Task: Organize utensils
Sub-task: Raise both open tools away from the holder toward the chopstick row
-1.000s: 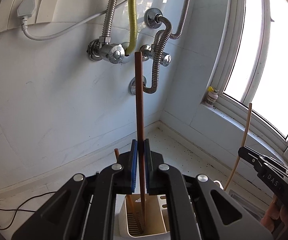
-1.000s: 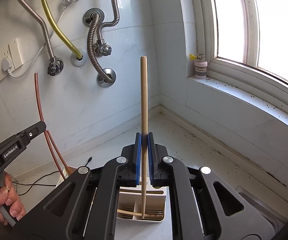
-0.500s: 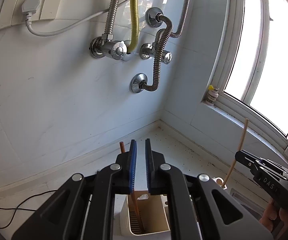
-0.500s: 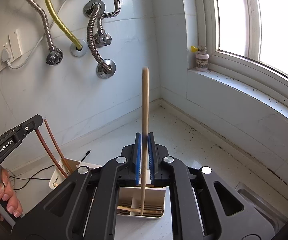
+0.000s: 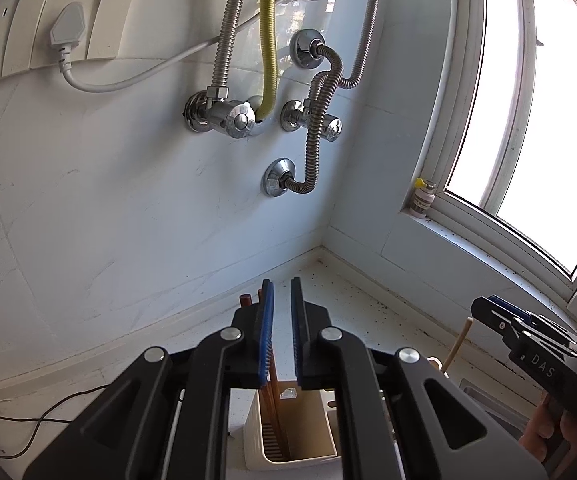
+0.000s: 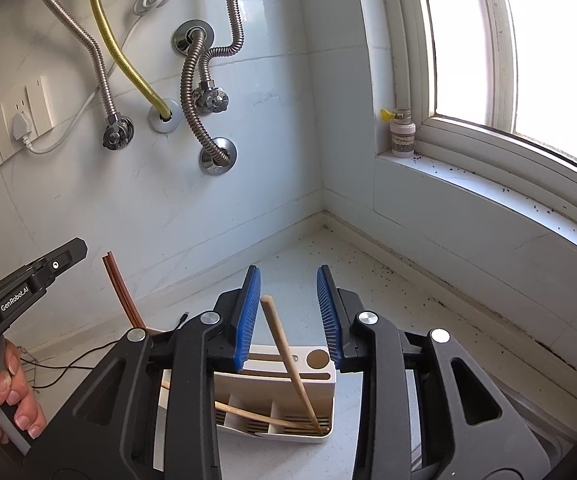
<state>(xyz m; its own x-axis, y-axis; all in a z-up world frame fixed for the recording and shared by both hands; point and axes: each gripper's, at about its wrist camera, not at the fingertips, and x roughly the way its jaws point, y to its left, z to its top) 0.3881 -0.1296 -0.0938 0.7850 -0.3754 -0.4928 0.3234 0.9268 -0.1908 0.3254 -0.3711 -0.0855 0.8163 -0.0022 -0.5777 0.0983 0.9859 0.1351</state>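
My left gripper (image 5: 280, 284) hovers over a cream holder (image 5: 330, 446); its pads stand a narrow slit apart with nothing between them. Two brown chopsticks (image 5: 272, 408) stand in that holder, leaning behind the left finger. My right gripper (image 6: 287, 272) is above a white divided holder (image 6: 264, 374), and its jaws are opening. A pale wooden chopstick (image 6: 284, 348) stands loose between them, foot in the holder, tilted left, touching neither pad. Another pale chopstick (image 6: 248, 412) lies slanted inside. In the right wrist view the left gripper (image 6: 76, 250) and the brown chopsticks (image 6: 118, 292) show at the left.
Metal hoses and valves (image 5: 316, 128) and a plugged socket strip (image 5: 64, 36) hang on the tiled wall behind. A small bottle (image 6: 402, 136) stands on the window sill. A thin black cable (image 5: 40, 420) lies on the counter at left. A person's hand (image 6: 12, 392) holds the left gripper.
The brown chopstick slid out of the left jaws down into the cream holder. The right jaws spread apart, and the pale chopstick dropped into the white holder and tipped left.
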